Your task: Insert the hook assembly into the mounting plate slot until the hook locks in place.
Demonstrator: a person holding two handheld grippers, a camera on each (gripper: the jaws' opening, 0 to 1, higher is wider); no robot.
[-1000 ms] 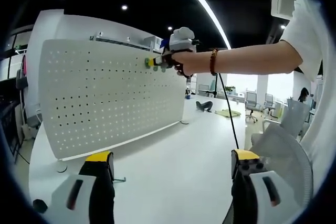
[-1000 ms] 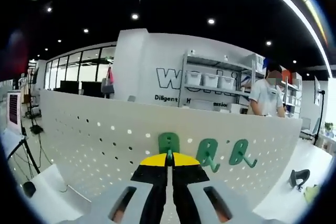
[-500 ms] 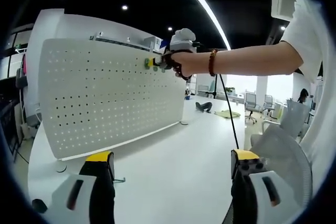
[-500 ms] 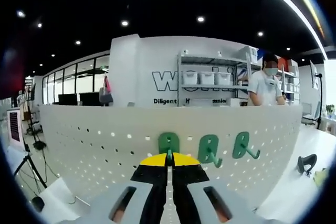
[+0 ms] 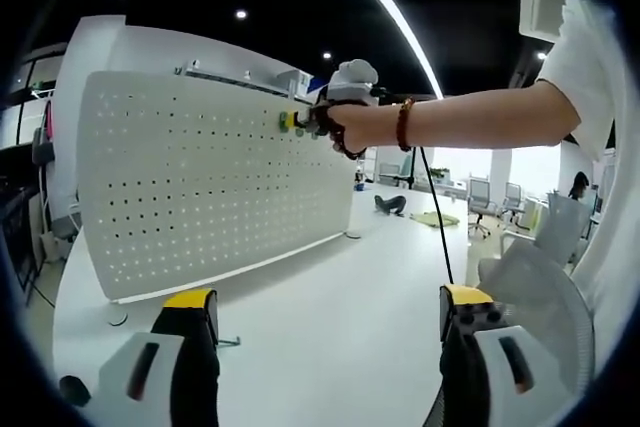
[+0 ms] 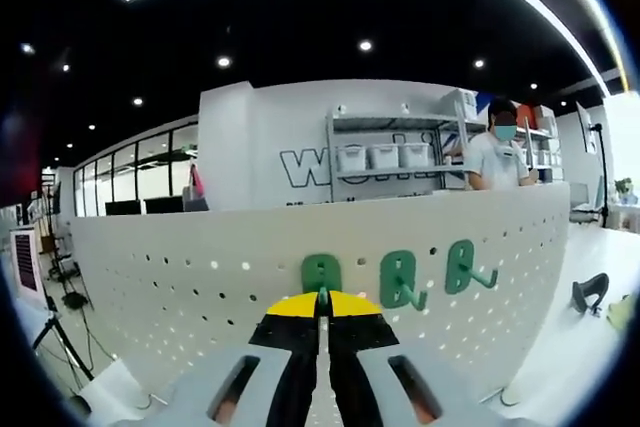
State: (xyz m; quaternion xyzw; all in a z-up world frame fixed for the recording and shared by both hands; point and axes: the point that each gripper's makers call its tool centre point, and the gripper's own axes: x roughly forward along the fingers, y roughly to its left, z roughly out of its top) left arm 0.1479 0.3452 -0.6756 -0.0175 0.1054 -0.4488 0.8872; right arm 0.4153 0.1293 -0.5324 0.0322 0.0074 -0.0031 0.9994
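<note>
Gripping green hook (image 6: 321, 274), right tool (image 6: 322, 299), pegboard (image 6: 200, 277)

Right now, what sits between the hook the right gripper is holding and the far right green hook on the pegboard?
In the right gripper view, one more green hook hangs on the pegboard between the held hook and the rightmost hook.

Left gripper (image 5: 327, 317) low, fingers wide apart, right gripper (image 6: 322, 309) raised at arm's length, fingers pressed together.
</note>
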